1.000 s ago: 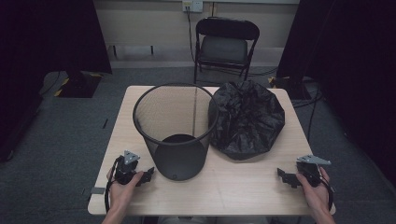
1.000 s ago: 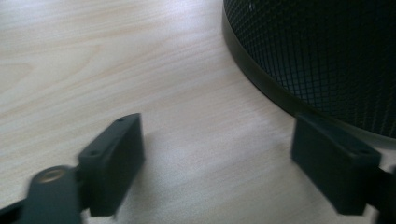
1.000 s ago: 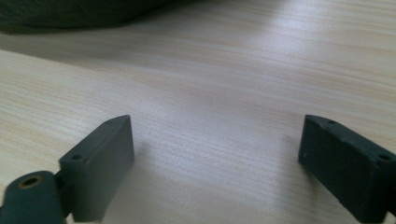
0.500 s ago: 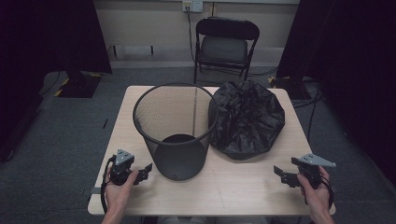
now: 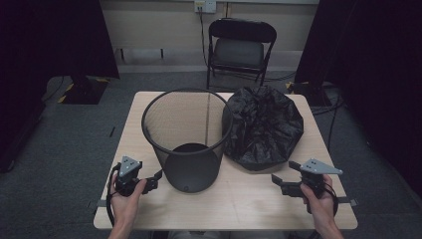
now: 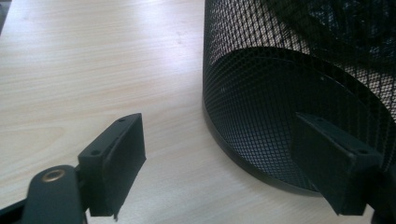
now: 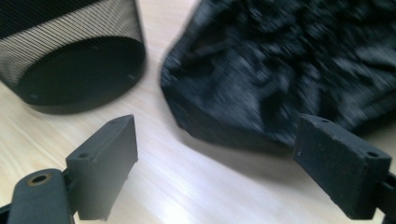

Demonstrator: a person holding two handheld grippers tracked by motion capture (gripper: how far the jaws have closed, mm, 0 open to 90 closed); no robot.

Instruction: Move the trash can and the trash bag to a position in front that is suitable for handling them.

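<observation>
Wastebasket [image 5: 186, 142] of black wire mesh stands upright near the middle of the tabletop [image 5: 249, 199], a little toward its left edge, with a crumpled black bag [image 5: 263, 127] touching its right side and reaching toward the far right corner. The work looks like lining the basket with that bag. The left gripper [image 5: 152, 180] rests at the near left corner, jaws apart, aimed at the basket's base. The right gripper [image 5: 278, 183] sits by the near right edge, jaws wide apart, facing the bag's near hem. To do this well, pinch a single layer of the bag's edge, not a bunched fold, while the left steadies the basket's rim.
</observation>
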